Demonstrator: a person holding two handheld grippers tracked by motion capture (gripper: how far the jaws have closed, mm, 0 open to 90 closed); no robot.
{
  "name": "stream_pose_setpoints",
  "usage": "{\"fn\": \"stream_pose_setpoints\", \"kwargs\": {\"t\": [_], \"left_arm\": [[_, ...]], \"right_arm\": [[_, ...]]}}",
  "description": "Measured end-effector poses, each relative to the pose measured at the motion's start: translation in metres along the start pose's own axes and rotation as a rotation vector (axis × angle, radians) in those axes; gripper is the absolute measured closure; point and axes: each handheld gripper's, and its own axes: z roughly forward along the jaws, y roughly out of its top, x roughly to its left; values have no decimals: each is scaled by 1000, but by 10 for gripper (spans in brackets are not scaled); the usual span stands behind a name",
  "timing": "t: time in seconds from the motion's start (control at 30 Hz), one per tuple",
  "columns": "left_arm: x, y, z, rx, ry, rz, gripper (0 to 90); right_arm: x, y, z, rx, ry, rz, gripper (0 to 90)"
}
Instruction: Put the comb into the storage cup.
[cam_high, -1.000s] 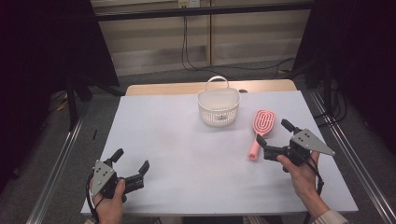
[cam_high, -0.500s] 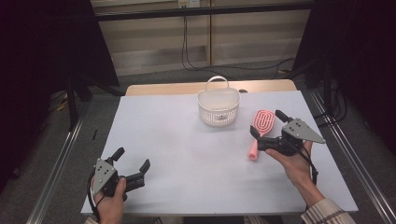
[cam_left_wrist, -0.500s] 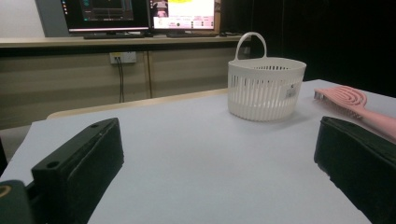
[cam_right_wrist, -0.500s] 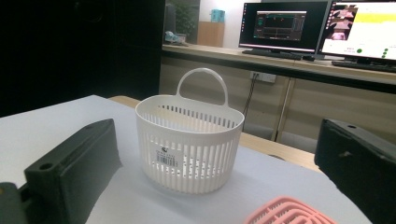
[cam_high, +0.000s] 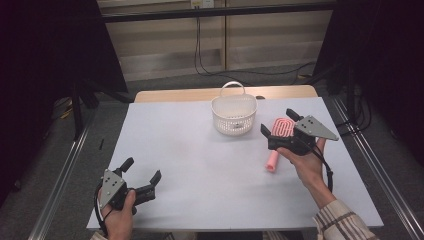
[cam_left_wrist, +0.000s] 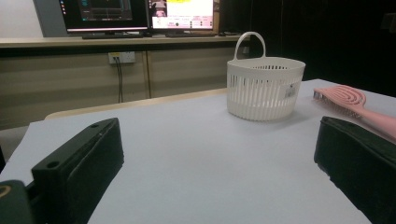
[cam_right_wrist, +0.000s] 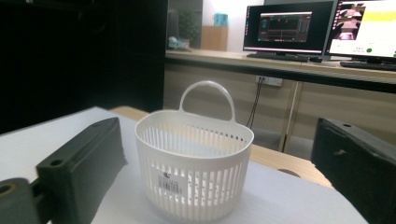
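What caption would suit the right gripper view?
Open right gripper aimed at an empty white basket.

Overhead view, gripper views low — basket (cam_high: 234, 115) shared

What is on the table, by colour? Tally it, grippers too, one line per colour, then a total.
White: 1, the basket
Pink: 1, the hairbrush
Black: 2, the left gripper and the right gripper, both open
Total: 4
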Motion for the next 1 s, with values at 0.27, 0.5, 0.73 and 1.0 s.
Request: {"fn": "stream_pose_setpoints", "kwargs": {"t": [0.27, 0.5, 0.73, 1.0], "left_arm": [[-1, 0, -1, -1, -7, -1, 15], [-1, 0, 0, 2, -9, 6, 15], [-1, 0, 0, 1, -8, 5, 15], [-1, 0, 0, 3, -6, 11, 15]], "right_arm": [[-2, -4, 1, 26, -4, -8, 124], [-4, -3, 0, 52, 4, -31, 280], [-6, 3, -2, 82, 45, -30, 444], [-8, 5, -1, 149, 119, -3, 678]]}}
